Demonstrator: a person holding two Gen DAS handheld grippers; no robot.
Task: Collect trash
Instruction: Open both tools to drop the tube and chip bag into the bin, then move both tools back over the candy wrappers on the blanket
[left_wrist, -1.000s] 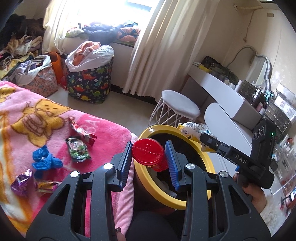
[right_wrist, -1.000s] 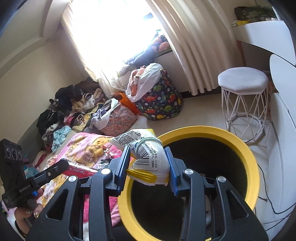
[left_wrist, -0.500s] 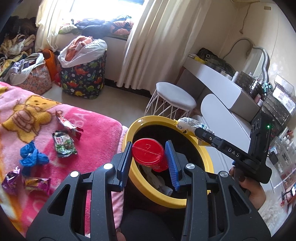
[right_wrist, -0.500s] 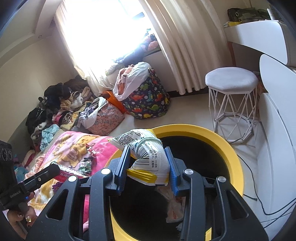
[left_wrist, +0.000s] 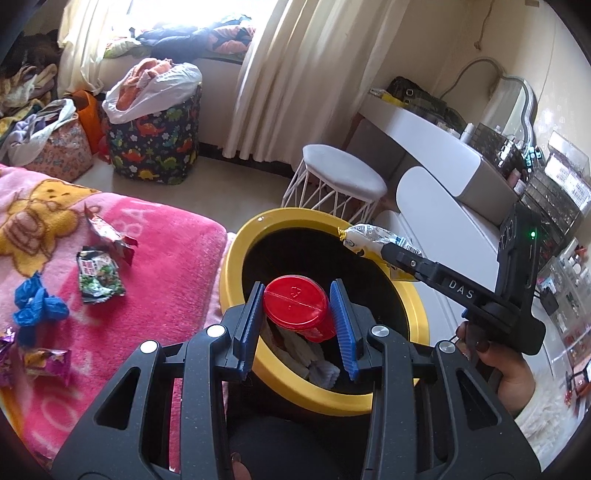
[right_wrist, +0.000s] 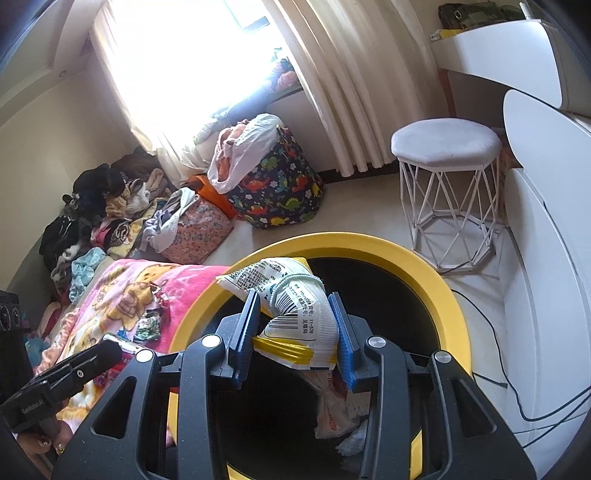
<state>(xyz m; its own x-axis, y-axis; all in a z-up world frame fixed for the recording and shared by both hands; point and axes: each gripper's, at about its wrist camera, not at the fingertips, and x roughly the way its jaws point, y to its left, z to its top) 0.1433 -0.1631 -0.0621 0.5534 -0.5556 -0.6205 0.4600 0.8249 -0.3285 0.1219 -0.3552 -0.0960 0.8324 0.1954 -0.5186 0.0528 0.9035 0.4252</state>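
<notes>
The left hand-held gripper (left_wrist: 297, 319) pinches a red-lidded can (left_wrist: 296, 307) between its blue pads, over the open mouth of the yellow-rimmed bin (left_wrist: 236, 258). The right hand-held gripper (right_wrist: 293, 330) pinches a crumpled white and yellow snack bag (right_wrist: 295, 314) above the same bin (right_wrist: 436, 277), over paper scraps at its bottom. The bin stands just beside the bed's edge. On the pink blanket (left_wrist: 166, 266) near that edge lie a green wrapper (left_wrist: 98, 277), a red wrapper (left_wrist: 107, 236) and a blue wrapper (left_wrist: 35, 306).
</notes>
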